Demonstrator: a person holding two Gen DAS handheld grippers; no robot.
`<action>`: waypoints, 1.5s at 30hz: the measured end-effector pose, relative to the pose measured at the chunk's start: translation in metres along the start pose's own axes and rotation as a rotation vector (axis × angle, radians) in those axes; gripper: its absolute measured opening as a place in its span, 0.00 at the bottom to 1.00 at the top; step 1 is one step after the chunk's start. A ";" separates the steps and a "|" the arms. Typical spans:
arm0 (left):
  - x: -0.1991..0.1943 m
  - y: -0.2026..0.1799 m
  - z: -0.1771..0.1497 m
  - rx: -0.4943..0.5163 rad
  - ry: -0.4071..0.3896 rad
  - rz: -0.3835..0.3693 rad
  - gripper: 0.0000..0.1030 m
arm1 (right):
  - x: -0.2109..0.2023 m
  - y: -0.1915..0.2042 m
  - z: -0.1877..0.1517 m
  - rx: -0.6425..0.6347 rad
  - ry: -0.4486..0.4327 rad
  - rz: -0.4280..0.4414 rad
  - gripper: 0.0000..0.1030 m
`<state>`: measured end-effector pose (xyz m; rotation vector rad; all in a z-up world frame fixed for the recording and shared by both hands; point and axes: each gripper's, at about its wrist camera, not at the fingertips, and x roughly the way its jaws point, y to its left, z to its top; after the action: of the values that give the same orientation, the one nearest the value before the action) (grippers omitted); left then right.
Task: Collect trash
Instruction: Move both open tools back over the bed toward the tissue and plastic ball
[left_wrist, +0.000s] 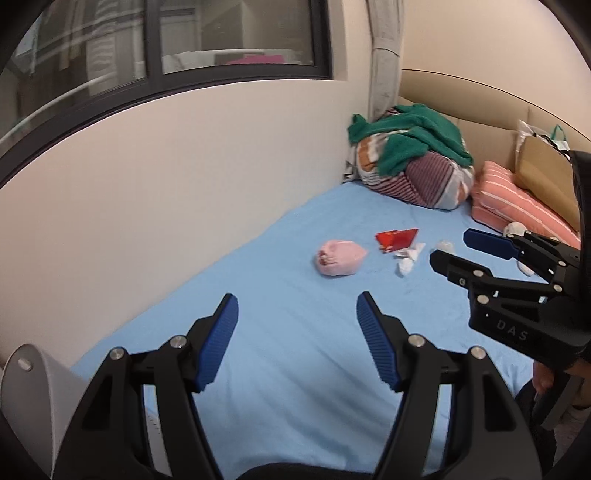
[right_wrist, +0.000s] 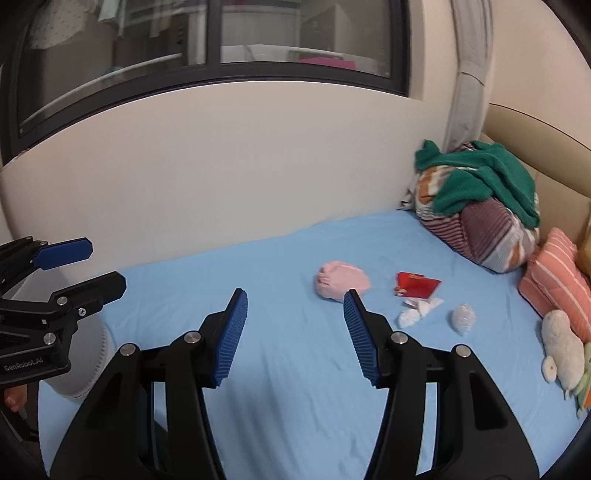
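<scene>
While both spread wide & empty, left gripper (left_wrist: 295, 306) & right gripper (right_wrist: 293, 302) hover over smooth light-blue bedsheet (right_wrist: 280, 406). Trash mid-bed, well ahead: soft pink crumpled wad (right_wrist: 341, 281), glossy red foil wrapper (right_wrist: 417, 285), white scrunched tissue (right_wrist: 415, 312), clear crinkly plastic ball (right_wrist: 463, 318). Approach low, pinch wad's bulk, avoid snagging sheet.
</scene>
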<state>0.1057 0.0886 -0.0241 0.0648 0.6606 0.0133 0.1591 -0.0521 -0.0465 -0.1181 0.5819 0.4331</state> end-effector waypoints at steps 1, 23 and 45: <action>0.008 -0.010 0.003 0.012 0.004 -0.019 0.65 | 0.000 -0.016 -0.002 0.019 0.004 -0.024 0.51; 0.243 -0.198 0.029 0.105 0.172 -0.289 0.65 | 0.111 -0.274 -0.068 0.233 0.136 -0.325 0.51; 0.436 -0.251 0.007 0.151 0.298 -0.310 0.59 | 0.267 -0.348 -0.110 0.282 0.243 -0.318 0.51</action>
<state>0.4523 -0.1477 -0.3013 0.1068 0.9637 -0.3318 0.4529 -0.2951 -0.2907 0.0082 0.8423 0.0244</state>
